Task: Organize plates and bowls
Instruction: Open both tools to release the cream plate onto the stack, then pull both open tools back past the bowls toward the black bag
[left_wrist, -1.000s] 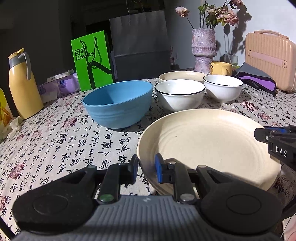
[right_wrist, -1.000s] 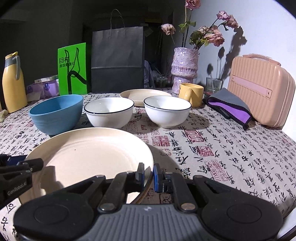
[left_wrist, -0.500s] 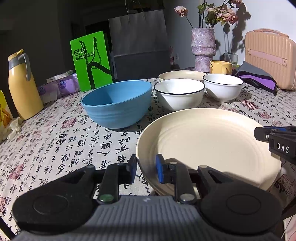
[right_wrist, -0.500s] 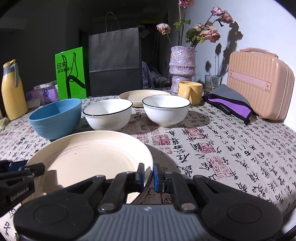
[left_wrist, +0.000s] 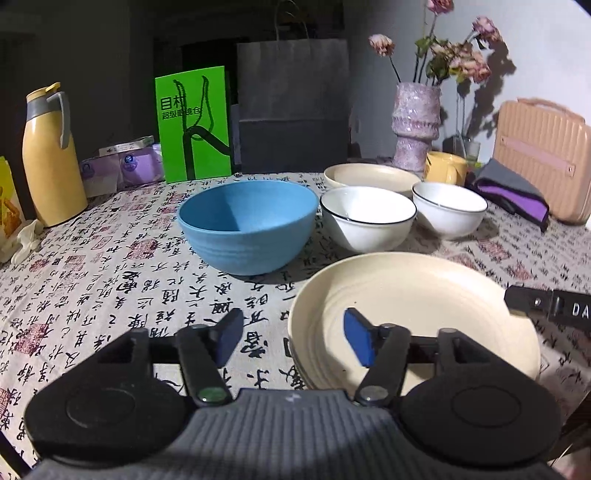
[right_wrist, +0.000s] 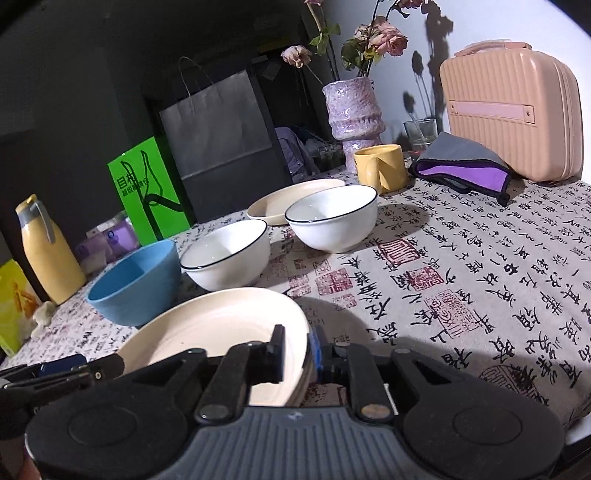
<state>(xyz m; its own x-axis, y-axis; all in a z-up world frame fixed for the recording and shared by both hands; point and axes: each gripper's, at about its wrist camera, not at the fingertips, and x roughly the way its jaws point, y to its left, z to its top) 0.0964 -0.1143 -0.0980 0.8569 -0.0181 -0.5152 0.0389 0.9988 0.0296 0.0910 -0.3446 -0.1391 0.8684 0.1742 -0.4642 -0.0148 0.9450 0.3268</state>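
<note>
A large cream plate (left_wrist: 413, 314) lies near the table's front edge, also in the right wrist view (right_wrist: 221, 325). My left gripper (left_wrist: 293, 341) is open, its fingers astride the plate's left rim without gripping. My right gripper (right_wrist: 299, 354) is shut on the plate's right rim. Behind stand a blue bowl (left_wrist: 247, 225), two white bowls with black rims (left_wrist: 367, 221) (left_wrist: 448, 208) and a smaller cream plate (left_wrist: 369, 177).
At the back stand a yellow jug (left_wrist: 51, 158), a green sign (left_wrist: 194, 125), a black paper bag (left_wrist: 291, 107), a pink vase (left_wrist: 415, 125), a yellow mug (left_wrist: 445, 168), a purple-grey cloth (left_wrist: 511, 194) and a pink case (left_wrist: 545, 158).
My left gripper has opened and let go of the plate's left rim. My right gripper still holds the right rim and has tilted, with the view rolled to the left.
</note>
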